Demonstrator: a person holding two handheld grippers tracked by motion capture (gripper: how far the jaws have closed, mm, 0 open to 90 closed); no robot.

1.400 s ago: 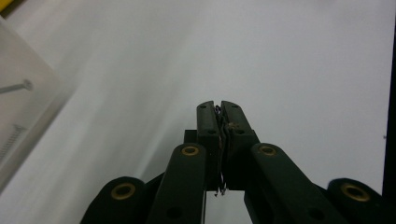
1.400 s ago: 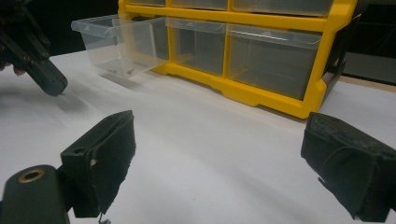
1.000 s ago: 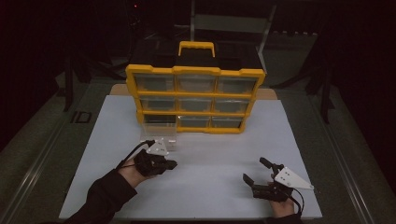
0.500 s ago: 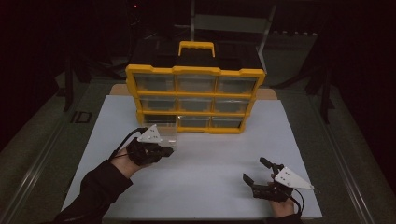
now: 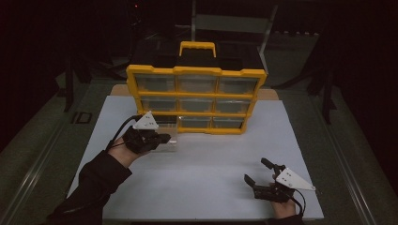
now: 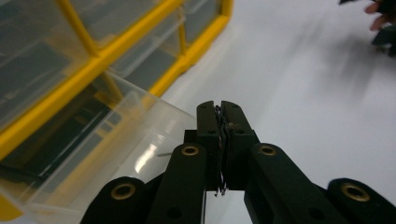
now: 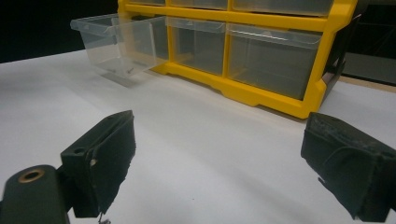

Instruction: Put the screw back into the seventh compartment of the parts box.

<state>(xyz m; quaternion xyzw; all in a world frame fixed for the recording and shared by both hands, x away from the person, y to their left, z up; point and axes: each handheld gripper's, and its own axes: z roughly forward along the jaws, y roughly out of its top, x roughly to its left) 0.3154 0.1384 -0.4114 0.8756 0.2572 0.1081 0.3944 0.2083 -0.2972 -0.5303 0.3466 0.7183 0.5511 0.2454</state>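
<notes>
Your left gripper (image 6: 220, 108) has its jaws pressed together on nothing visible, hovering just beside the clear drawer (image 6: 116, 140), which is pulled out of the yellow organizer (image 5: 197, 96) at its bottom left slot so its inside is reachable. Your right gripper (image 7: 219, 163) rests wide open and empty on the white table (image 5: 211, 164), well apart, likely waiting.

A high camera looks forward and down over the white table (image 5: 211, 159). Both gripper cameras, low and close, share the yellow drawer cabinet (image 5: 196, 99) and its pulled-out clear drawer (image 7: 119, 42).
</notes>
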